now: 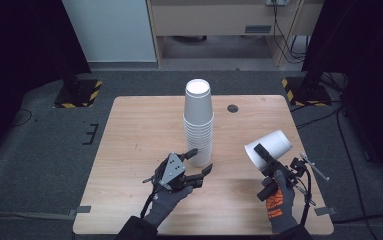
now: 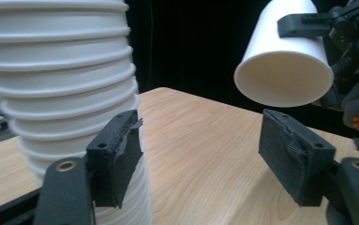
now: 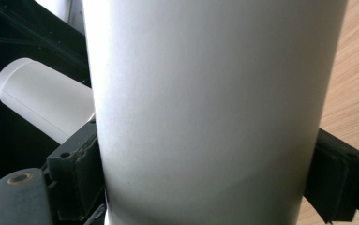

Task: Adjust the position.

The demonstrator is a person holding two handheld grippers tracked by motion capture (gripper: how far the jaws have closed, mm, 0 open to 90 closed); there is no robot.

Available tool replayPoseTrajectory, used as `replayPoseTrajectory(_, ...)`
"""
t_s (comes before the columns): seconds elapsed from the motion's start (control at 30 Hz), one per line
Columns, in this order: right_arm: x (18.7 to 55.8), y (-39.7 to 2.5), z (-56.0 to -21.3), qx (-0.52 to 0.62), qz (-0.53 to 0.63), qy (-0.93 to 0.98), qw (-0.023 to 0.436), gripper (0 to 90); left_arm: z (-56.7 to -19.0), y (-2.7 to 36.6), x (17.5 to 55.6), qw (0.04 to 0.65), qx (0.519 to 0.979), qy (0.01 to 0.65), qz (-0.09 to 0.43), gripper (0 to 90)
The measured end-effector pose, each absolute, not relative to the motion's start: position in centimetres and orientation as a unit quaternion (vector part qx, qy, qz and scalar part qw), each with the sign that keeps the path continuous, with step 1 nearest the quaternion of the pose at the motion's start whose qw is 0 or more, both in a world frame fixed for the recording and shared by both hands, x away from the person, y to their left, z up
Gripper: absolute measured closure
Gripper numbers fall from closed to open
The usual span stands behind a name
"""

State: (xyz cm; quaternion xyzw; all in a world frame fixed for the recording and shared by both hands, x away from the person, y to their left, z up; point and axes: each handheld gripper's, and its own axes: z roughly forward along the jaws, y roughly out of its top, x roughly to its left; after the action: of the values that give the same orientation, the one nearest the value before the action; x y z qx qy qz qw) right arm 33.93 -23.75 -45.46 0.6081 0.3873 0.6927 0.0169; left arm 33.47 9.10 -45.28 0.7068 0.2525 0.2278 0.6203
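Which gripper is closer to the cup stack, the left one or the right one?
Left. The left gripper is open right at the base of the cup stack, one jaw beside its lowest cups. The right gripper is well off to the stack's right, shut on a single cup.

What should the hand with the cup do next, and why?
Probably set the single cup down on the bare table. The right gripper clamps it tilted in the air, apart from the stack of cups, which the open left gripper flanks.

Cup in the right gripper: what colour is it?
Plain white, no print; the cup shows best in the left gripper view.
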Motion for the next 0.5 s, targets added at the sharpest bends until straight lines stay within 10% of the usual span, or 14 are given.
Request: replayPoseTrajectory(0.5, 33.8, -23.8, -45.0, 0.602, 0.703, 0.377, 0.009, 14.2, -45.8, 6.3, 34.3, 0.626, 0.709, 0.244, 0.212, 30.9)
